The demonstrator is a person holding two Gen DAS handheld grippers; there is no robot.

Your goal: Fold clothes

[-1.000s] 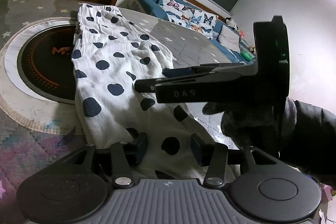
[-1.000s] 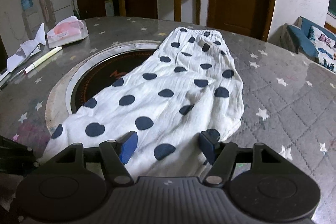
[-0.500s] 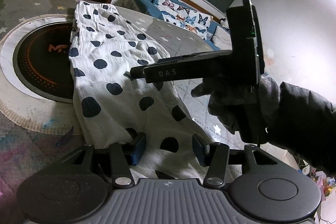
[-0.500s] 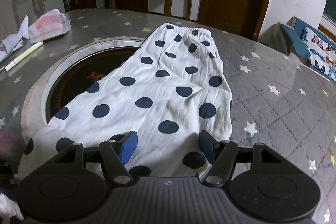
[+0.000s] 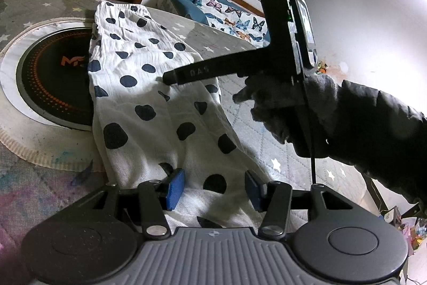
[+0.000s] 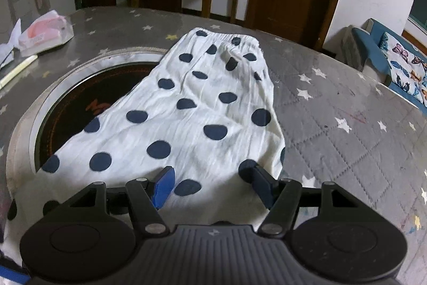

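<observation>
Table (image 6: 347, 124) right of garment (image 6: 186, 124) bare; tissue pack (image 6: 45, 34) far left

**Lettering in shot**

"DAS" stamped on the finger (image 5: 198, 71) of the right gripper (image 5: 173, 76), reaching in above and ahead of the left gripper (image 5: 212, 188). Orange "M" logo, remainder covered by the polka-dot garment (image 5: 149, 98), printed on the black round cooktop (image 5: 53, 79), ahead and left of both grippers. Nothing else legible.
</observation>
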